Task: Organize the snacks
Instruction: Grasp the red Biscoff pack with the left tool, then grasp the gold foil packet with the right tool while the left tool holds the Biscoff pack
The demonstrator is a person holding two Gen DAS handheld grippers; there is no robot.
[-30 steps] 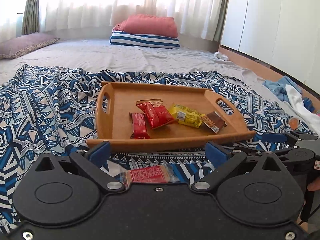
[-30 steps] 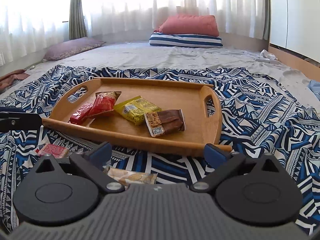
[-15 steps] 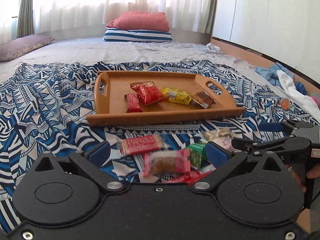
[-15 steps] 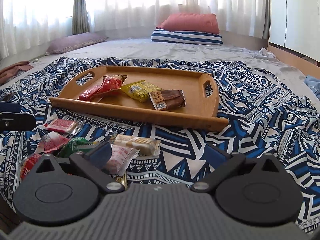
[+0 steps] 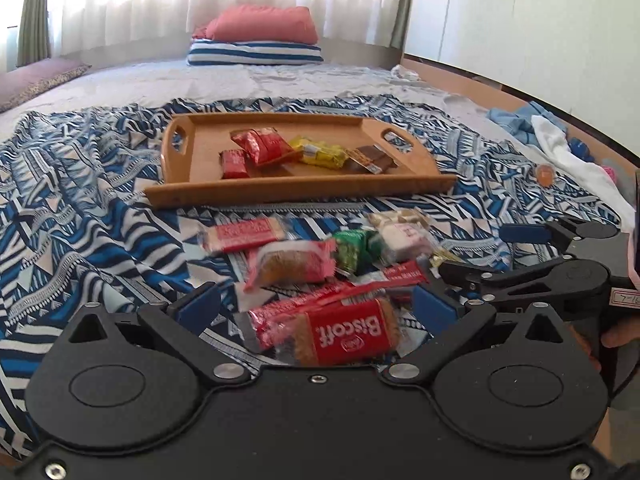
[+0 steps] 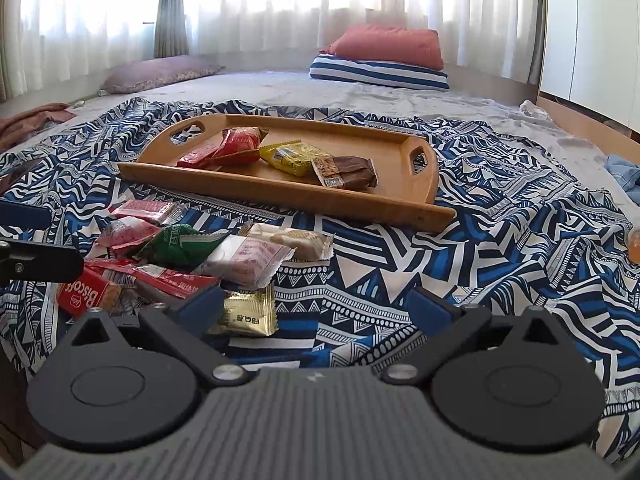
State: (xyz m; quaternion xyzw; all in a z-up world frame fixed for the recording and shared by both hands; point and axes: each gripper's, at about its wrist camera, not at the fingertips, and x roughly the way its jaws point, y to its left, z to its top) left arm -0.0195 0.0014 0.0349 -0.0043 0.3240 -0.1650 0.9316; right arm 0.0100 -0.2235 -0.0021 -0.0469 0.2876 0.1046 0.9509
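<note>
A wooden tray (image 5: 200,148) (image 6: 404,200) lies on the patterned blanket and holds red, yellow and brown snack packs. Several loose snacks lie in a pile in front of it. My left gripper (image 5: 316,304) is open and empty, just above a red Biscoff pack (image 5: 348,336). A pink pack (image 5: 292,266), a green pack (image 5: 352,246) and a red flat pack (image 5: 244,234) lie beyond it. My right gripper (image 6: 314,306) is open and empty, with a gold pack (image 6: 248,314) by its left finger. The Biscoff pack also shows in the right wrist view (image 6: 84,294).
The blue-and-white blanket (image 6: 500,240) covers the bed's near part. Pillows (image 5: 256,40) lie at the far end. Clothes (image 5: 560,144) and a small orange object (image 5: 545,174) lie at the right edge. A wardrobe stands to the right.
Both grippers have pulled back from the tray toward the bed's near edge. The pile of loose snacks has come into view in front of them. Both stayed open.
</note>
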